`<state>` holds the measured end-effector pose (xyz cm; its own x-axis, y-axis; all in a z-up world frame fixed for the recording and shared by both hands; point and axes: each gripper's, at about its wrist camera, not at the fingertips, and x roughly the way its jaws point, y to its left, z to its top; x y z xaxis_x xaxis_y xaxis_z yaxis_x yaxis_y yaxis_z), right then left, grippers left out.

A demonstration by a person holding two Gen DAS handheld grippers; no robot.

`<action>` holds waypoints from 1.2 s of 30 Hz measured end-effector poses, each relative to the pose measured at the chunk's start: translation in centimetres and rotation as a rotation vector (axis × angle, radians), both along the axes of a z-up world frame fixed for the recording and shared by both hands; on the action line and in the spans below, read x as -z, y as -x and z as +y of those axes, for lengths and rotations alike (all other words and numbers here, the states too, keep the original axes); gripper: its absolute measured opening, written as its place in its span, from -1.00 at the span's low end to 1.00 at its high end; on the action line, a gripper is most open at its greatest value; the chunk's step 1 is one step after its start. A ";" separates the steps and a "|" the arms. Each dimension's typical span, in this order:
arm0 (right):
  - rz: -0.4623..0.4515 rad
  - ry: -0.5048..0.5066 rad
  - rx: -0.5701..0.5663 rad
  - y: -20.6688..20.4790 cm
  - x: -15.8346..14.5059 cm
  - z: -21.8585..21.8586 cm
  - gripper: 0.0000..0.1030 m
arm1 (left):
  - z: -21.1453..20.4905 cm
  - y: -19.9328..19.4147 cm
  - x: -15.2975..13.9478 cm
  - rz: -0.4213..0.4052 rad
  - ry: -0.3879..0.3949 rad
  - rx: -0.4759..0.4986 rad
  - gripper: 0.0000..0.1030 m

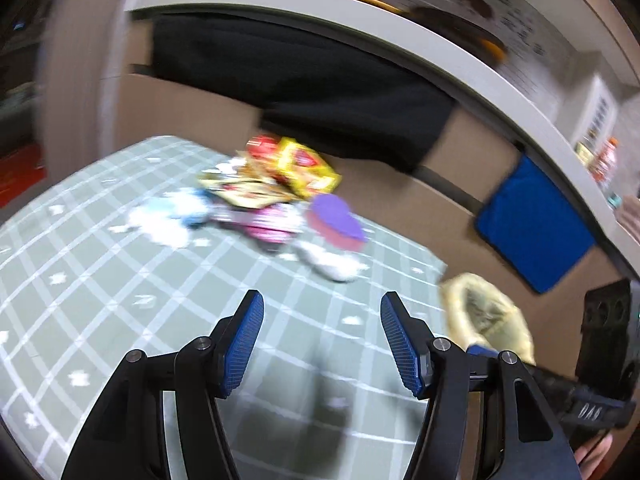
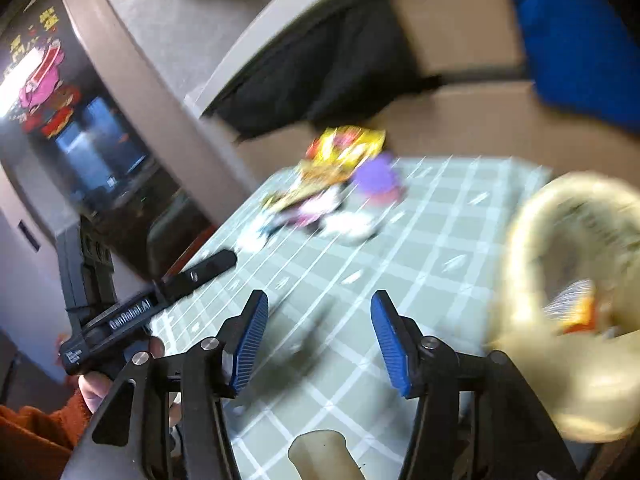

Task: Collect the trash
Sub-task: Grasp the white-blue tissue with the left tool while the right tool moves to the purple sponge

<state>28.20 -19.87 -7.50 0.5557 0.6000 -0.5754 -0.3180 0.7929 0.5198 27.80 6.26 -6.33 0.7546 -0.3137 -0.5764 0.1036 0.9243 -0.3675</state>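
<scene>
Blue-padded left gripper (image 1: pixel 322 336) and right gripper (image 2: pixel 320 340) are hovering wide and empty over the checked tablecloth (image 1: pixel 100 280). Trash pile (image 1: pixel 272 192) is lying well ahead, at frame centre; cream basket (image 2: pixel 568 304) is sitting lower right.

Bare tablecloth (image 1: pixel 100 280) fills the lower frame; the wrapper pile (image 1: pixel 276 188) blocks the centre, the basket (image 1: pixel 488 316) the right edge.
</scene>
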 end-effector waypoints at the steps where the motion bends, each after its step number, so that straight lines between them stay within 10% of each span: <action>1: 0.015 0.003 -0.018 -0.1 0.7 1.1 0.00 | 1.1 0.1 0.2 0.006 0.000 -0.030 0.19; 14: 0.213 0.041 -0.101 -3.1 7.6 8.0 0.04 | 7.2 -0.7 2.6 0.064 0.041 -0.131 0.19; 25: 0.184 -0.002 -0.137 -2.9 7.6 8.9 0.57 | 9.9 -8.6 1.4 0.003 0.045 -0.209 0.19; 36: 0.109 0.177 -0.214 -2.5 7.1 11.2 0.53 | 9.8 -17.0 5.3 0.145 -0.088 -0.196 0.18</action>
